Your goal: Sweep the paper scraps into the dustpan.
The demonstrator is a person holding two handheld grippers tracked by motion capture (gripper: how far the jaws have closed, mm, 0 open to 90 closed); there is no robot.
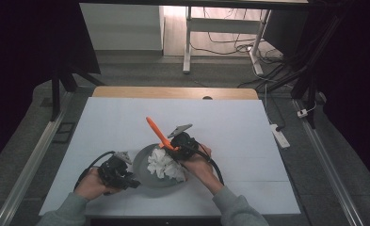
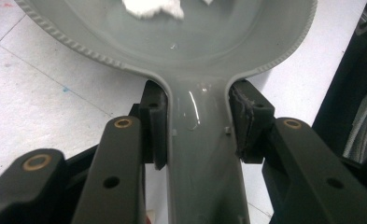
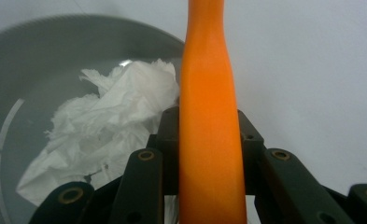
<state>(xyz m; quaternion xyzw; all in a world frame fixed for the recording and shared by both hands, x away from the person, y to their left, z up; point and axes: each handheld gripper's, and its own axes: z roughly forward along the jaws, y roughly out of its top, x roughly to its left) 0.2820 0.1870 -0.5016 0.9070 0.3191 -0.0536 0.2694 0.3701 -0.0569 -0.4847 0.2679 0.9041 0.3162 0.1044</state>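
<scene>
A grey pan (image 1: 147,178) sits on the white table near the front edge, with crumpled white paper (image 1: 164,165) in it. My left gripper (image 1: 132,179) is shut on the pan's handle (image 2: 202,154), one pad on each side of it; the ribbed pan rim (image 2: 78,46) and a bit of paper (image 2: 151,7) lie just beyond. My right gripper (image 1: 175,147) hovers at the pan's far right edge, shut on an orange tool handle (image 1: 156,133) that slants up and away to the left. In the right gripper view the orange handle (image 3: 208,116) runs up between the jaws, with paper (image 3: 106,121) and pan (image 3: 31,70) to its left.
The white tabletop (image 1: 126,117) stretches bare behind and beside the pan, ending in a wooden strip (image 1: 173,92) at the far edge. A white power strip (image 1: 280,135) lies on the floor to the right. Desk legs and cables stand farther back.
</scene>
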